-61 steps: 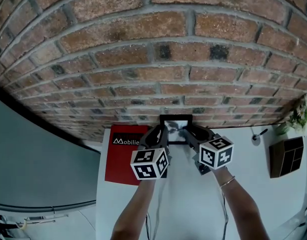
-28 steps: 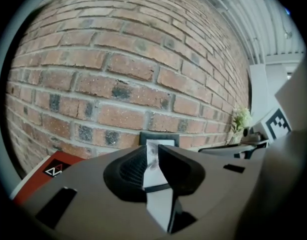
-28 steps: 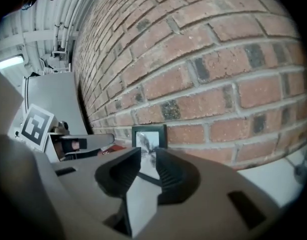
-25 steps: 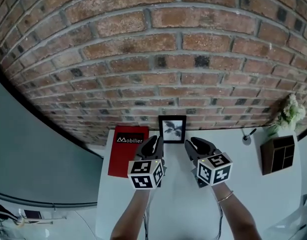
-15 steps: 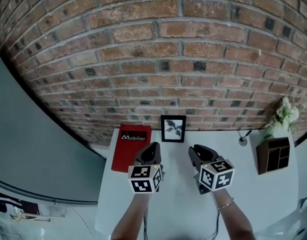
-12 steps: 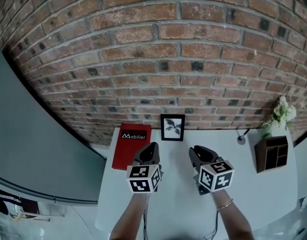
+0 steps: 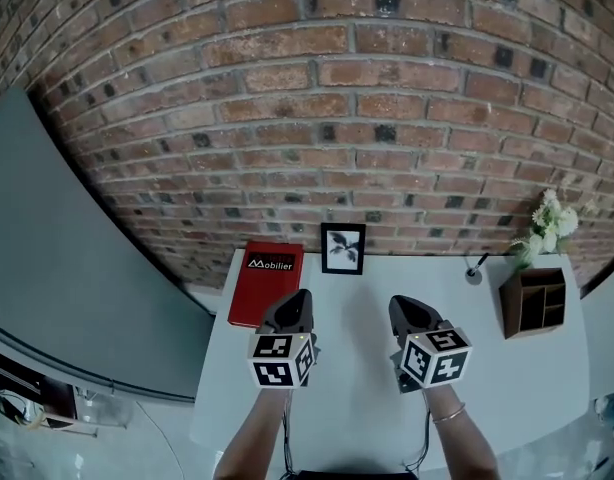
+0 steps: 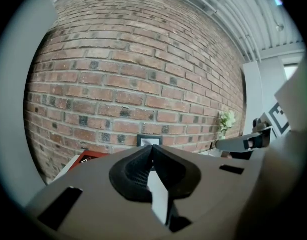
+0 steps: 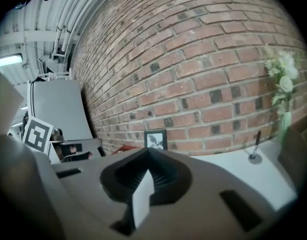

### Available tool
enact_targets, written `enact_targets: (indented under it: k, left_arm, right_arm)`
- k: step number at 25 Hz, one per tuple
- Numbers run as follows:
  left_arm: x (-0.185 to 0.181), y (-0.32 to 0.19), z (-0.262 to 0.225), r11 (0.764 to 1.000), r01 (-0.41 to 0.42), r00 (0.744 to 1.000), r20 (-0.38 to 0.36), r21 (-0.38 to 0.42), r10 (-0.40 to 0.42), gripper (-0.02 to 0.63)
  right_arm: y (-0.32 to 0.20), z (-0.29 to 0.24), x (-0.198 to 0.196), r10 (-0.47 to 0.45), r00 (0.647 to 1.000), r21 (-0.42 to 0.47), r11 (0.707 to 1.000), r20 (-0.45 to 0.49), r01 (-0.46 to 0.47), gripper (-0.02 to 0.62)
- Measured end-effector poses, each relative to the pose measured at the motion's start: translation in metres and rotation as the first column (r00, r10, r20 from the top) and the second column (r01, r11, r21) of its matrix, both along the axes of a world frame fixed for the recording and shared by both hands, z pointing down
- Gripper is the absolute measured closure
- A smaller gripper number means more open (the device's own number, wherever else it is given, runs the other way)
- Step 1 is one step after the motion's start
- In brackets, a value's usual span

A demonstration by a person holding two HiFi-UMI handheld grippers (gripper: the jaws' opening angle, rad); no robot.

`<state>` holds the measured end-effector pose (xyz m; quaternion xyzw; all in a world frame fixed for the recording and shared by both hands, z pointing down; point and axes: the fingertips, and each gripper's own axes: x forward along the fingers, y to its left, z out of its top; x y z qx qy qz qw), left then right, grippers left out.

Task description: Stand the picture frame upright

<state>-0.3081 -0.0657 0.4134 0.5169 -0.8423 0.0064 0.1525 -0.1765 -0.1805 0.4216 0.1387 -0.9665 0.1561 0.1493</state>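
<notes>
The picture frame (image 7: 343, 248) stands upright at the tabletop's (image 7: 357, 388) back edge, near the brick wall (image 7: 317, 118) — seemingly done — so the left tongs (image 7: 298, 300) and right tongs (image 7: 402, 308) hang closed, empty, well apart from it.

Left gripper (image 8: 152, 147) jaws together, nothing between, mid-frame. Picture frame (image 8: 149, 139) upright at brick wall (image 8: 133, 74), just above tips.

Soft, even light filled the room. The white counter (image 7: 357, 378) was bright but free of glare, with only faint shadows. In the head view the brick wall (image 7: 317, 98) bowed strongly toward the edges. Both gripper views were round with black corners. Close to the lens the left gripper (image 8: 152, 147) and right gripper (image 9: 147, 150) were soft. A ceiling lamp (image 9: 8, 60) glowed pale.
</notes>
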Motion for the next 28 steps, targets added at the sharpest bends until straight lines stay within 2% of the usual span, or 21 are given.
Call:
enact_targets:
  k: [16,28]
  left_arm:
    - [0.016,0.022,0.000,1.000,0.012,1.000,0.002,-0.012,-0.012,0.611]
    - [0.020,0.016,0.005,1.000,-0.003,1.000,-0.004,-0.031,0.003,0.611]
  right_arm:
    - [0.006,0.001,0.023,0.051,0.999,0.024,0.998,-0.012,-0.051,0.592]
    - [0.001,0.006,0.027,0.070,0.997,0.033,0.997,-0.033,-0.069,0.592]
